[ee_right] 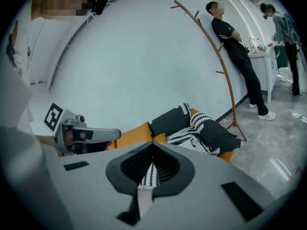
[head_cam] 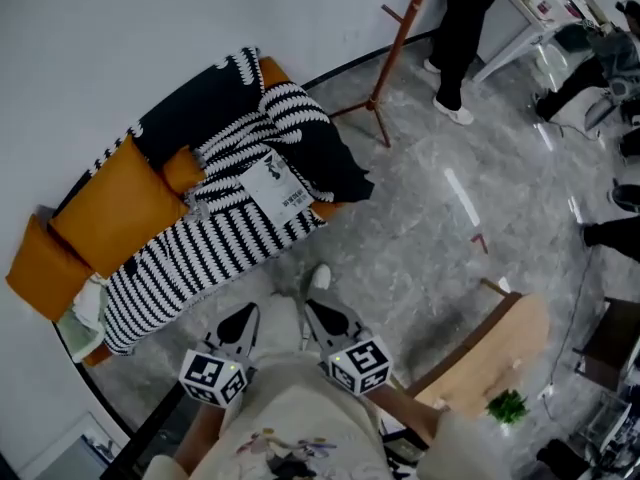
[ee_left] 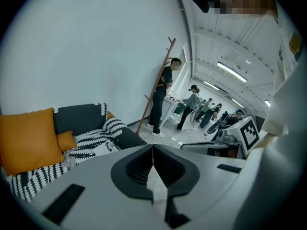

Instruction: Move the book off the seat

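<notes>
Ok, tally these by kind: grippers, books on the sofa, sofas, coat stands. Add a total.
Grippers: 2 (left gripper, right gripper)
Book: 1
Sofa: 1
Coat stand: 1
Total: 5

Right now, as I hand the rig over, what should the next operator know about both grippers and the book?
Left gripper: shut, empty.
Right gripper: shut, empty.
Both are short of the sofa, over the floor.
Book: lying on the striped blanket on the seat, untouched.
Done: nothing yet.
Left: reach the book, open, grip it, and lift it off the seat.
</notes>
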Tool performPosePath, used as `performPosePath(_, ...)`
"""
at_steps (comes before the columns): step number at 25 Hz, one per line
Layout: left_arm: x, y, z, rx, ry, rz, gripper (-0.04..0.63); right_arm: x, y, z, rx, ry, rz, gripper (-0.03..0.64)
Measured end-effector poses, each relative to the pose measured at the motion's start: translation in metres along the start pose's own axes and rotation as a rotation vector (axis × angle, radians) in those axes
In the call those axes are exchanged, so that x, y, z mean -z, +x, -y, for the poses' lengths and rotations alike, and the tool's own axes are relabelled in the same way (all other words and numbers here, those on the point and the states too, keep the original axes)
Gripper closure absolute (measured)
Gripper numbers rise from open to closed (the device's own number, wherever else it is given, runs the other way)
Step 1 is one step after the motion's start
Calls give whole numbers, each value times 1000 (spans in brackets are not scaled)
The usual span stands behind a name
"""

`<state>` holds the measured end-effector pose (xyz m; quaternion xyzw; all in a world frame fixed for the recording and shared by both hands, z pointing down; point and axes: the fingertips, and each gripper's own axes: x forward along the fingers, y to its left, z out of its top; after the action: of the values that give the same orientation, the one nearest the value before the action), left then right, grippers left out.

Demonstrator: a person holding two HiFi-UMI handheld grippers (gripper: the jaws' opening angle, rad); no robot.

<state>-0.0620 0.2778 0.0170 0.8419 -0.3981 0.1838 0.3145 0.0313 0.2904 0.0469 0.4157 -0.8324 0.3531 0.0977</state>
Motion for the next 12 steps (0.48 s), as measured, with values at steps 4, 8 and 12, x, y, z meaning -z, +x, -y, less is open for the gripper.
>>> performPosePath(4, 0, 18, -15, 17, 2, -44, 588, 3, 8, 13, 16, -10, -25, 621)
performPosePath(8, 6, 38, -31, 46, -6, -97, 588, 13, 24, 33, 71, -4, -34, 621)
performPosePath(12, 15, 63, -47, 59, -37, -124, 588, 22, 41, 56, 116, 75, -19, 621)
